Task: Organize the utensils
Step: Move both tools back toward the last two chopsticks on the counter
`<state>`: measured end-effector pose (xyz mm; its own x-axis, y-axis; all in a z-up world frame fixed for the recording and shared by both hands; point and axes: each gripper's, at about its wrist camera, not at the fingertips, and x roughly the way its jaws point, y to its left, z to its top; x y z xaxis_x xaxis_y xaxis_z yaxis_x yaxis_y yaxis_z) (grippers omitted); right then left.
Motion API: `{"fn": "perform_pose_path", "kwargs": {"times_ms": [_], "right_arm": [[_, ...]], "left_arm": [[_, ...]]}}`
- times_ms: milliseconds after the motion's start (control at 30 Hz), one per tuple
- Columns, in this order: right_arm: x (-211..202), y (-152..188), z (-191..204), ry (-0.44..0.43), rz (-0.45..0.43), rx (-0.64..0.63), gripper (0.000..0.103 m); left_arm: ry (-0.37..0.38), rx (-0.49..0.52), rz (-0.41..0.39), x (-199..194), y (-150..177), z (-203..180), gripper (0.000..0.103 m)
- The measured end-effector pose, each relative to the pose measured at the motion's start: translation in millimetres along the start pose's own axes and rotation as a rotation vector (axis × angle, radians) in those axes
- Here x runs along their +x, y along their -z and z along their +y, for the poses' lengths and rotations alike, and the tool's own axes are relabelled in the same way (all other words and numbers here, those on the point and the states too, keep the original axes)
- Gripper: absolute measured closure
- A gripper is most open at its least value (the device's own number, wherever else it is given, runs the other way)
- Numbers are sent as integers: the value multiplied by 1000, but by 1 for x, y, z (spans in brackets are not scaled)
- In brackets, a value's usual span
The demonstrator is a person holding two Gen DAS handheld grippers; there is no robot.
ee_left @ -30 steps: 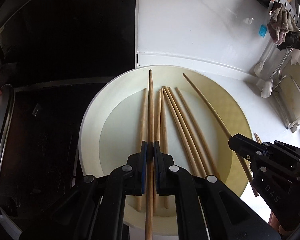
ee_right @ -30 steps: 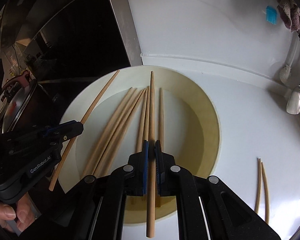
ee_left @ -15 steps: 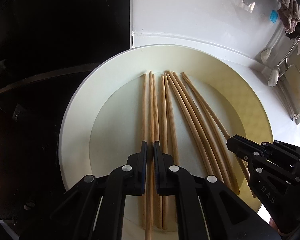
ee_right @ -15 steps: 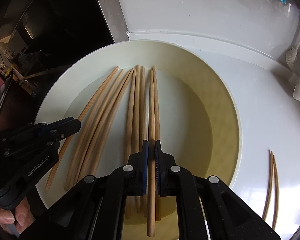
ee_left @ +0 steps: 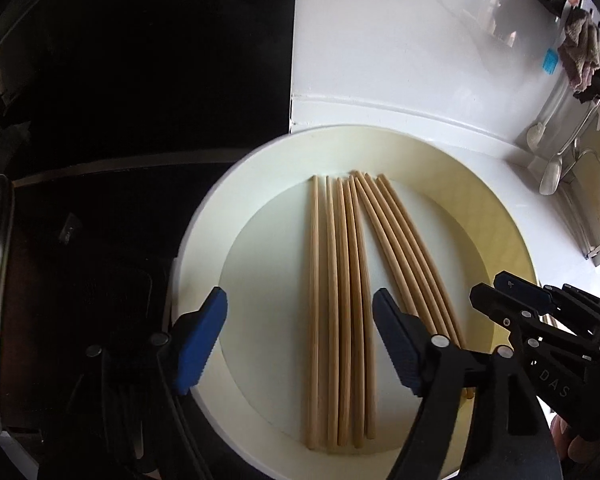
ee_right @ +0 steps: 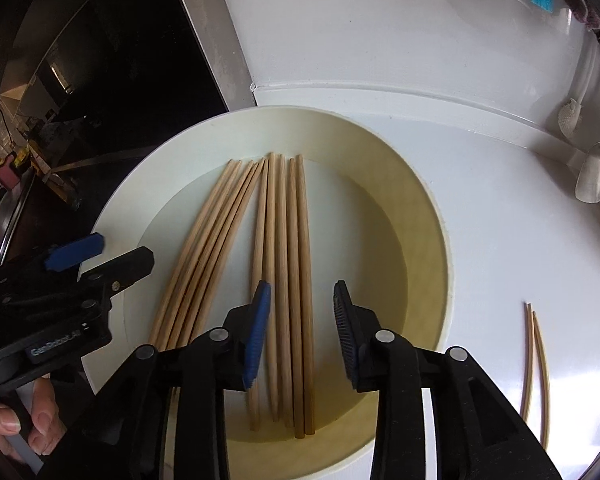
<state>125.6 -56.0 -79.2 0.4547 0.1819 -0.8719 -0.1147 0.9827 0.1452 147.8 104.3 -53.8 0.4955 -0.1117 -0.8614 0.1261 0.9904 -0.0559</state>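
Chopsticks (ee_right: 534, 364), pair, bench: lengthwise right of your right tongs (ee_right: 302, 328), nearer those; both tongs just opened, seemingly empty; left tongs (ee_left: 300, 332) wide.

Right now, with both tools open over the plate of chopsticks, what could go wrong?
1. The chopsticks lie packed side by side, so either tool may pinch two at once.
2. The left tool and right tool work close together and could collide.
3. The plate sits by the counter edge; a push may shift it.
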Motion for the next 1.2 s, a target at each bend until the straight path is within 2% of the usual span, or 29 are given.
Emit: {"fn": "perform_pose_path", "kwargs": {"times_ms": [133, 467, 767, 1200], "right_arm": [[-15, 4, -5, -16, -34, 28, 60], [-59, 29, -22, -9, -101, 38, 53], [-102, 64, -69, 20, -135, 81, 50], [-132, 110, -147, 68, -144, 81, 47]], "left_arm": [[-6, 8, -22, -18, 2, 2, 21], [-2, 10, -51, -50, 15, -10, 16], [25, 24, -70, -74, 30, -50, 15], [52, 27, -42, -81, 64, -132, 15]]}}
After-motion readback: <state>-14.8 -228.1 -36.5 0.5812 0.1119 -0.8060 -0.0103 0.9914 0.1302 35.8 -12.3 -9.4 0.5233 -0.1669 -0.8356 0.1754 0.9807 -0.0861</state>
